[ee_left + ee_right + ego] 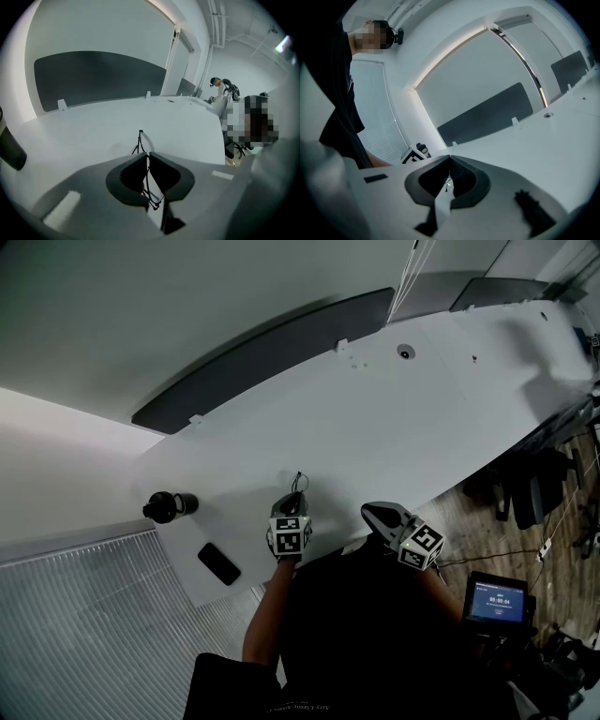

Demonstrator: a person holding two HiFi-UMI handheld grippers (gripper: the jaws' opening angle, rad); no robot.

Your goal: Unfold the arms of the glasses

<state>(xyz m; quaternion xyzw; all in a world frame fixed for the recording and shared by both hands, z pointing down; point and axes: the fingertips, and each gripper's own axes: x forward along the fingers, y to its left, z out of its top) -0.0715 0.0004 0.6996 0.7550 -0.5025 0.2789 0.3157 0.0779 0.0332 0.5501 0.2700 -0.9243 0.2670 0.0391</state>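
Note:
Thin black wire-framed glasses (pixel 298 486) are held off the white table (pixel 394 427), near its front edge, by my left gripper (pixel 294 500). In the left gripper view the jaws are shut on the glasses (pixel 143 139); one lens rim sticks out past the left gripper (pixel 149 154), and more wire shows behind the pads. My right gripper (pixel 368 511) hovers at the table's front edge, a little to the right of the left one and apart from the glasses. The right gripper (pixel 450 158) is shut, its tips touching with nothing held between them.
A black bottle (pixel 169 506) lies at the table's left end, with a black phone (pixel 218 563) nearer the front corner. A dark partition panel (pixel 272 357) runs along the far edge. A small timer screen (pixel 497 598) and office chairs (pixel 539 488) stand to the right.

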